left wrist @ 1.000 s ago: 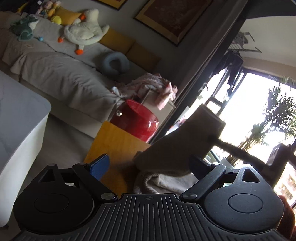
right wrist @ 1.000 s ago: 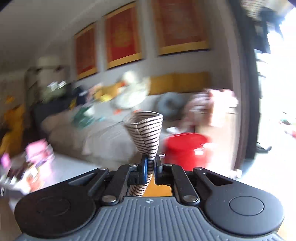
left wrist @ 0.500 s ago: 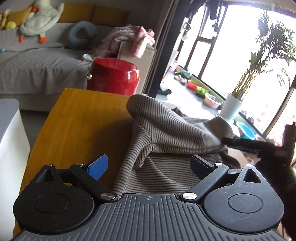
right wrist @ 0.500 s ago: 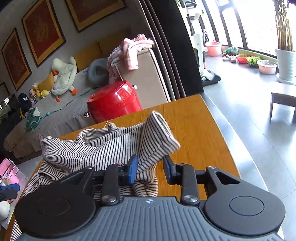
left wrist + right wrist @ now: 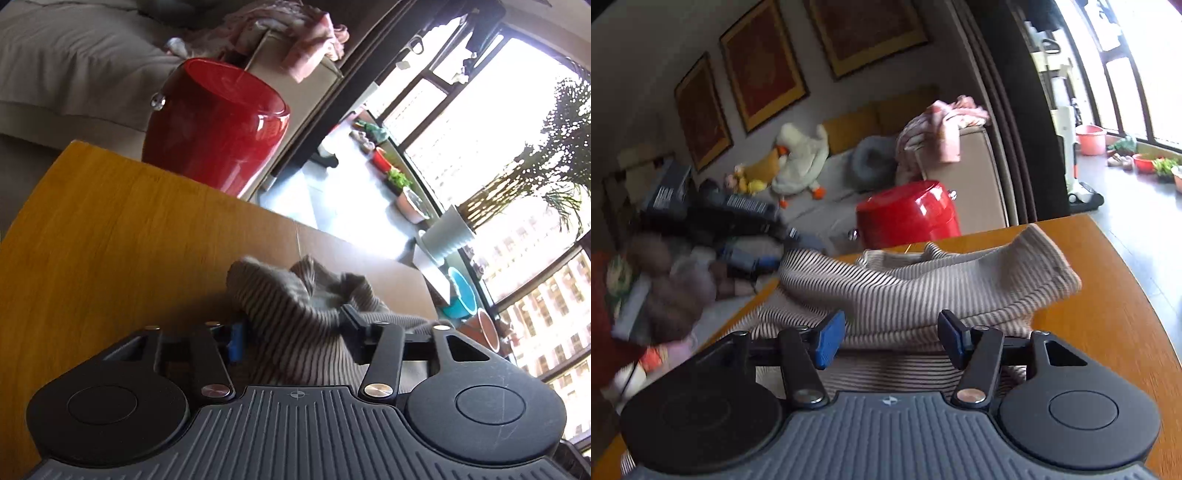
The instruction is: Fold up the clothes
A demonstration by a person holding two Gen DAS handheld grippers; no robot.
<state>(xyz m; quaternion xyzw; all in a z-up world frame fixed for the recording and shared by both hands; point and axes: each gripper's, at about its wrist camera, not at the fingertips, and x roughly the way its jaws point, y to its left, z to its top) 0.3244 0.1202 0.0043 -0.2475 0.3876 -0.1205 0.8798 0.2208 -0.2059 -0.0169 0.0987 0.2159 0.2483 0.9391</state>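
Observation:
A beige striped knit garment [image 5: 923,291] lies bunched on the wooden table [image 5: 1108,321]. My right gripper [image 5: 892,338] is open just above its near folds, holding nothing. In the left wrist view the same garment [image 5: 295,314] bulges up between the fingers of my left gripper [image 5: 291,332]. The left jaws stand apart with cloth filling the gap; whether they press it I cannot tell.
A red pot [image 5: 221,122] stands past the table's far edge, also in the right wrist view [image 5: 908,218]. Behind it is a grey sofa [image 5: 74,66] with pink clothes [image 5: 942,125] and a plush duck [image 5: 801,162]. Plant pots [image 5: 447,236] stand by the windows.
My right gripper has opened and let go of the garment, which now lies on the table. My left gripper has dropped low over the cloth and its jaws have narrowed.

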